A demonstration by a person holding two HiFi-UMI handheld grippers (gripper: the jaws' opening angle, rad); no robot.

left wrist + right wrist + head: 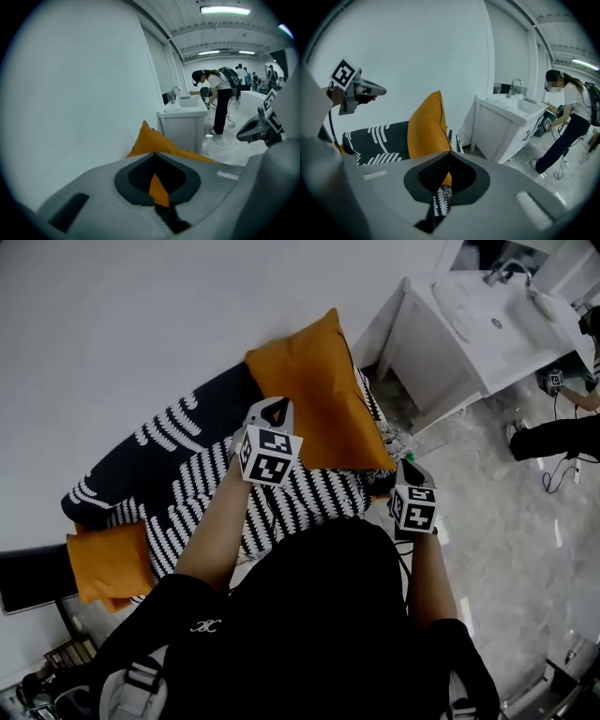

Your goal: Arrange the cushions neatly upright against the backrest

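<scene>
Found orange cushion at upper centre, just right of left gripper, farther from right gripper; both pressed together, empty.

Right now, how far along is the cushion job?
Done: one orange cushion stands upright against the backrest at its right end. In hand: nothing; left gripper and right gripper are both shut and empty above the seat. Left: the second orange cushion sits at the seat's left end, apparently away from the backrest.

Staged home set in a hall: sofa, washbasin cabinet, strip lights
</scene>
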